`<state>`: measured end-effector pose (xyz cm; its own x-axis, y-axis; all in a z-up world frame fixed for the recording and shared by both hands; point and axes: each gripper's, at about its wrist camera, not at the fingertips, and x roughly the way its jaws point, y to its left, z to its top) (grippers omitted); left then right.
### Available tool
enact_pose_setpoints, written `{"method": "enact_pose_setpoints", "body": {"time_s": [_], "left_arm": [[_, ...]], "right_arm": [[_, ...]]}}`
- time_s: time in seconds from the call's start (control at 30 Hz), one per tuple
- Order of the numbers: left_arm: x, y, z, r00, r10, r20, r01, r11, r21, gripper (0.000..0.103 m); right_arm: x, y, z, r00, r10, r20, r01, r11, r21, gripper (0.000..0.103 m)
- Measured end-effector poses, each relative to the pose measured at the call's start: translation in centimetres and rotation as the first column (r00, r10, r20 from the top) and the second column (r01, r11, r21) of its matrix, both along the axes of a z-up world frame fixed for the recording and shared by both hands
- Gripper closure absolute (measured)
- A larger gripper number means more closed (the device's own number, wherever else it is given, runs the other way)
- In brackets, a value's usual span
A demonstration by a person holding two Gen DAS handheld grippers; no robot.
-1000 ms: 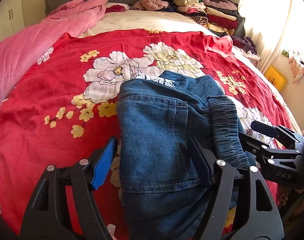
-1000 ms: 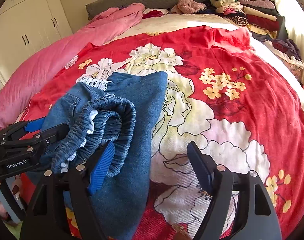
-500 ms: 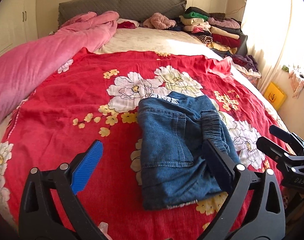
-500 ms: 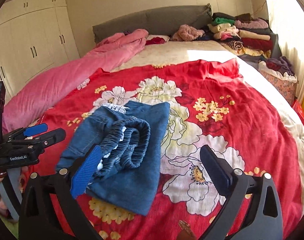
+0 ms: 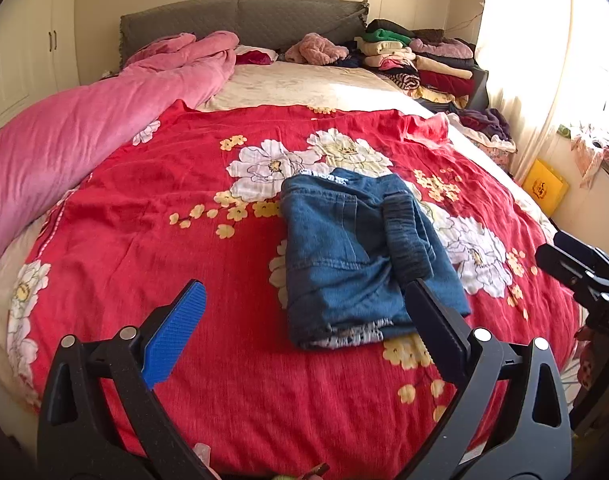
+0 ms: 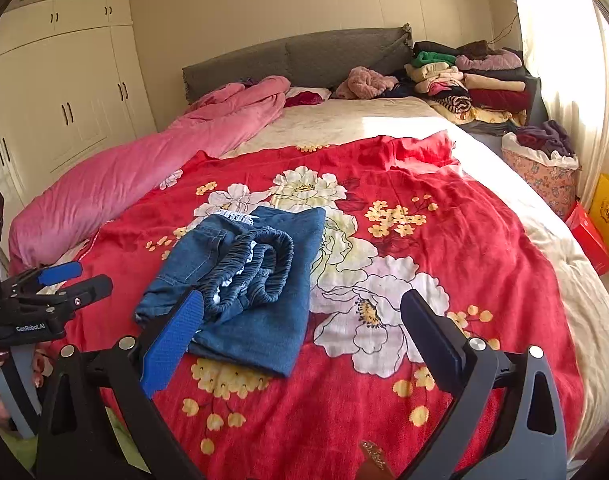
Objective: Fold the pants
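Both grippers, left gripper point(image 5: 304, 324) and right gripper point(image 6: 304, 320), are being held spread, empty; soft, floppy folded denim pants point(image 5: 356, 256) at 12 o'clock are best being pinched at the thick elastic waistband point(image 6: 260, 268).

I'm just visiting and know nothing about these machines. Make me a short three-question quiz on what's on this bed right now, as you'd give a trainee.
1. True or false: the left tool is clamped on the jeans.
2. Multiple choice: the folded jeans lie on
A. the pink duvet
B. the red floral blanket
C. the stack of folded clothes
3. Fill in: in the right wrist view, the part of the jeans bunched on top is the elastic ____.

Key:
1. False; both the left tool and the right tool are open and hold nothing.
2. B
3. waistband
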<state>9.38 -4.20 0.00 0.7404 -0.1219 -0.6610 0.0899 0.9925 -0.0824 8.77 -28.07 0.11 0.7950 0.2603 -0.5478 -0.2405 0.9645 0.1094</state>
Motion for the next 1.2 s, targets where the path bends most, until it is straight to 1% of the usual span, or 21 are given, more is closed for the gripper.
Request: {"method": "enact_pose_setpoints", "body": {"time_s": [0.17, 0.27, 0.4, 0.53, 0.63, 0.73, 1.03, 1.2], "left_arm": [[-1.4, 0.0, -0.6, 1.0, 0.003, -0.009, -0.003, 1.0, 0.005, 0.01], [-2.2, 0.1, -1.0, 1.0, 0.008, -0.014, -0.008, 1.0, 0.008, 0.01], [-3.3, 0.0, -1.9, 0.999, 0.012, -0.03, -0.011, 1.0, 0.009, 0.01], [-4.0, 0.0, -2.9, 0.998, 0.016, -0.053, -0.016, 1.0, -0.011, 0.01], [-4.1, 0.0, -3.6, 0.997, 0.02, -0.073, -0.019, 1.0, 0.012, 0.01], [-4.2, 0.2, -4.0, 0.996, 0.026, -0.081, -0.026, 1.0, 0.005, 0.01], [-4.3, 0.5, -4.1, 0.996, 0.039, -0.08, -0.041, 0.999, -0.013, 0.01], [-4.4, 0.6, -4.1, 0.996, 0.044, -0.08, -0.045, 0.999, -0.011, 0.01]], "right_arm": [[-2.1, 0.3, -0.1, 1.0, 0.014, 0.011, -0.014, 1.0, -0.028, 0.005], [-3.0, 0.4, -0.7, 1.0, 0.015, 0.004, -0.014, 0.999, -0.042, 0.005], [-3.7, 0.3, -1.7, 1.0, 0.007, -0.023, -0.008, 0.999, -0.038, 0.005], [-4.0, 0.3, -2.8, 0.998, 0.013, -0.058, -0.015, 0.999, -0.034, 0.005], [-4.0, 0.4, -3.1, 0.998, 0.014, -0.065, -0.016, 0.999, -0.033, 0.005], [-4.1, 0.5, -3.3, 0.998, 0.016, -0.066, -0.018, 0.999, -0.033, 0.005], [-3.8, 0.5, -3.4, 0.997, 0.016, -0.079, -0.018, 1.0, -0.025, 0.005], [-3.9, 0.7, -3.6, 0.997, 0.022, -0.081, -0.024, 0.999, -0.026, 0.005]]}}
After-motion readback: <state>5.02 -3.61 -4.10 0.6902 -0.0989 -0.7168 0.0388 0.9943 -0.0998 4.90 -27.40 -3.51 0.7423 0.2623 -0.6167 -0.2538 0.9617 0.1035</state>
